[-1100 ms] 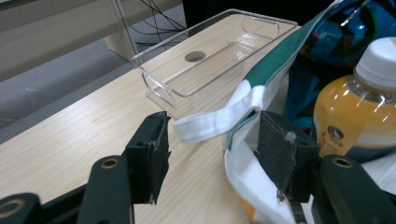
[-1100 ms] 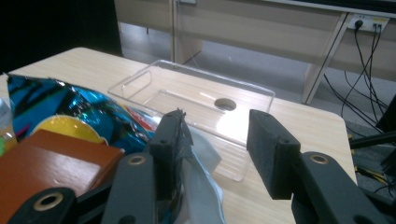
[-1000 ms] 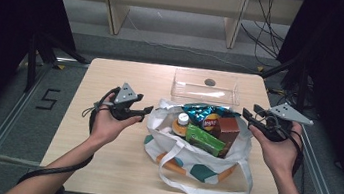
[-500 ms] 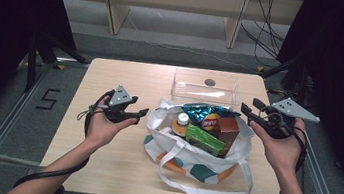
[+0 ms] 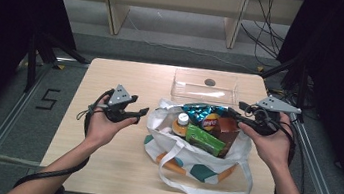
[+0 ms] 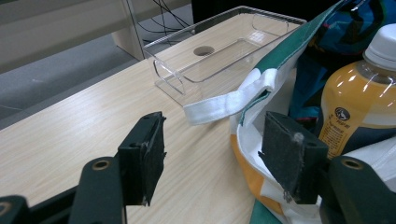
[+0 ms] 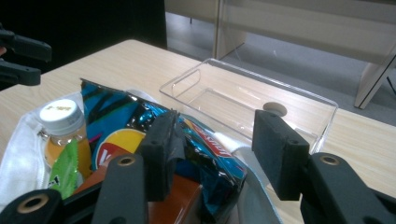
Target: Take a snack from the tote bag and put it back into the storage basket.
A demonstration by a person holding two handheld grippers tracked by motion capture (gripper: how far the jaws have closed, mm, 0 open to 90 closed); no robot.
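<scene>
A white tote bag (image 5: 192,155) with green and orange patches stands open at the table's middle. It holds an orange juice bottle (image 5: 181,124), a blue chip bag (image 5: 204,113), a green packet (image 5: 204,140) and a brown box (image 5: 226,129). My left gripper (image 5: 141,113) hovers just left of the bag, open. Its jaws have just been opening, and between them lies only bare tabletop (image 6: 205,154), with the bag's rim (image 6: 245,135) beside one pad. My right gripper (image 5: 241,113) is open at the bag's right rim and has also just been opening. The chip bag (image 7: 140,121) lies under it, untouched.
A clear plastic tray (image 5: 205,87) sits at the table's far edge behind the bag, over a round hole in the tabletop. The bag's white straps (image 5: 208,190) trail toward the near edge. Table legs and cables lie beyond the table.
The right gripper has edged slightly left toward the bag. The left hand has hardly shifted. The bag and its contents lie as before.
</scene>
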